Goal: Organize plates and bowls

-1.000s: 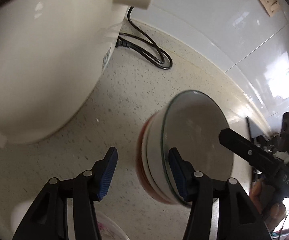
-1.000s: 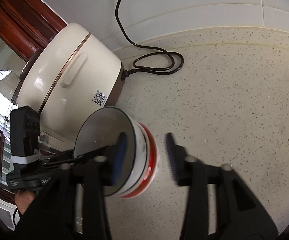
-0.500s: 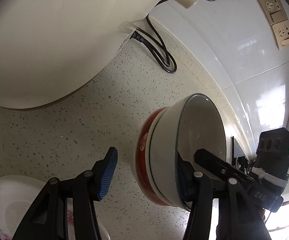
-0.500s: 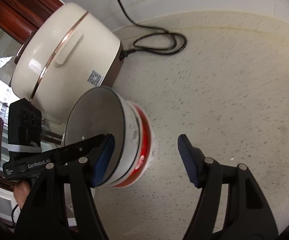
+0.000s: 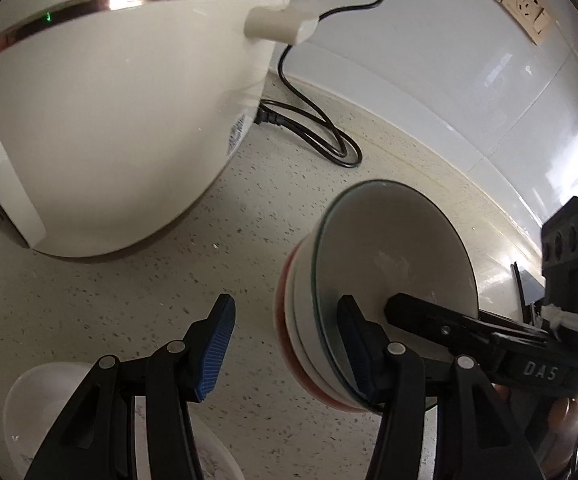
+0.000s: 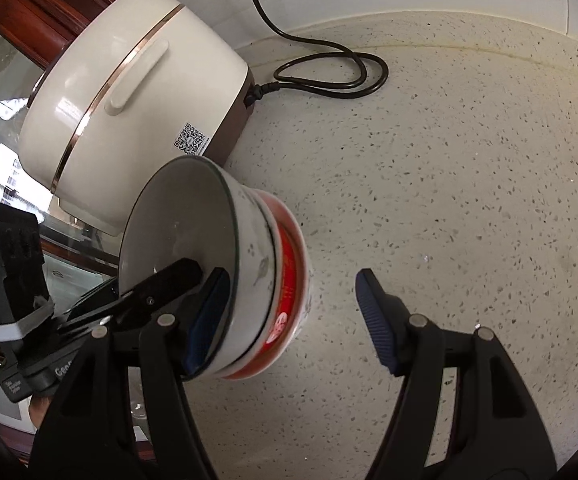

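Your left tool [image 5: 285, 344] and right tool [image 6: 289, 308] both stood spread. The nested bowls [image 6: 249, 280], empty inside, sat tilted against each tool's inner finger over the surface [image 6: 449, 160].

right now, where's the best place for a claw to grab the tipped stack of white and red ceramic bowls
Probably the lower rim wall of the stack of white and red ceramic bowls: one finger inside the top bowl, one outside on the red bowl. Come from the mouth side: tipped, it opens toward the cameras.
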